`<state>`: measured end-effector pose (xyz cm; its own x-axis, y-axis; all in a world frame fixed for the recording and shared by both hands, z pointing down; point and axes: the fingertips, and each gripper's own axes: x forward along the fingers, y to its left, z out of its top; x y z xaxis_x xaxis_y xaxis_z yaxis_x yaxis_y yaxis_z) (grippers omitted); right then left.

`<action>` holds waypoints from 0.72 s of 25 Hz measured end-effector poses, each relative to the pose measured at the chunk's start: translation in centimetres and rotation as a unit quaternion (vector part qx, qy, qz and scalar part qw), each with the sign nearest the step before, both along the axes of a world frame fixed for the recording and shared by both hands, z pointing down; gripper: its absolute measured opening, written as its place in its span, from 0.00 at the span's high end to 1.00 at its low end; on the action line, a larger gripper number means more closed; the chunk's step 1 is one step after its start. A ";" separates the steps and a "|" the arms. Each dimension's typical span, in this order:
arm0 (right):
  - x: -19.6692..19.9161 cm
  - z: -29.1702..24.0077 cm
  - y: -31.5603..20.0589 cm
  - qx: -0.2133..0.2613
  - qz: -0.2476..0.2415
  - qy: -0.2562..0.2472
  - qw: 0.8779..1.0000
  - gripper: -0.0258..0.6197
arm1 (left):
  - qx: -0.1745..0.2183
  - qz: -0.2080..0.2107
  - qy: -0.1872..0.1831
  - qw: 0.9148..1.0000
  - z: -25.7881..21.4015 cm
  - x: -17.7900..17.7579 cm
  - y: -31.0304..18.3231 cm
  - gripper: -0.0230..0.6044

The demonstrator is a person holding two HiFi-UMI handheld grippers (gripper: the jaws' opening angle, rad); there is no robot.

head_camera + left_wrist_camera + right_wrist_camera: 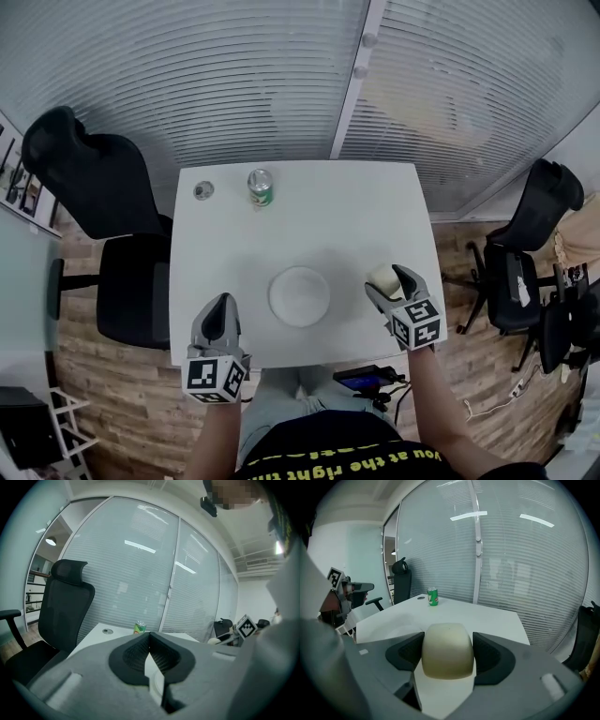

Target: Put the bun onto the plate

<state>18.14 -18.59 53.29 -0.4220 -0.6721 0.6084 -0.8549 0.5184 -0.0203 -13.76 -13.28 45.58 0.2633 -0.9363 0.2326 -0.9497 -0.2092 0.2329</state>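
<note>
Two grippers hang over the near side of a white worktop. At the left, the left gripper has its jaws drawn together, pads meeting at the tips with nothing between them, and it is well apart from everything else. Far back are a small round cable port and, just to its right, a green drinks can. The white plate lies bare in the middle, near the front edge. To its right, near the worktop's right edge, the pale bun is clamped in the right gripper, with the ribbed pads pressed on its two flanks. Whether it rests on the worktop or is just lifted cannot be told. The bun looks light and soft, a smooth dome likely to dent under a hard squeeze. A gentle hold across its widest part seems right.
</note>
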 end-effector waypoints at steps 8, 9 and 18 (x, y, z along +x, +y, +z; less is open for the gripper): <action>-0.9 -1.3 0.0 0.009 -0.014 0.000 1.000 0.45 | 0.005 -0.014 0.002 1.000 -0.4 -0.7 0.1 0.96; -1.0 -1.3 0.0 0.009 -0.015 0.000 1.000 0.45 | 0.005 -0.016 0.001 1.000 -0.3 -0.8 0.2 0.96; -2.1 -0.9 0.0 0.003 -0.032 -0.001 0.999 0.45 | 0.000 -0.031 0.002 1.000 0.0 -1.6 1.1 0.96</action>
<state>16.04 -18.57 52.38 -0.4647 -0.6472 0.6043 -0.8201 0.5719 -0.0182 -15.35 -12.13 45.63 0.2054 -0.9510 0.2309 -0.9600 -0.1499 0.2366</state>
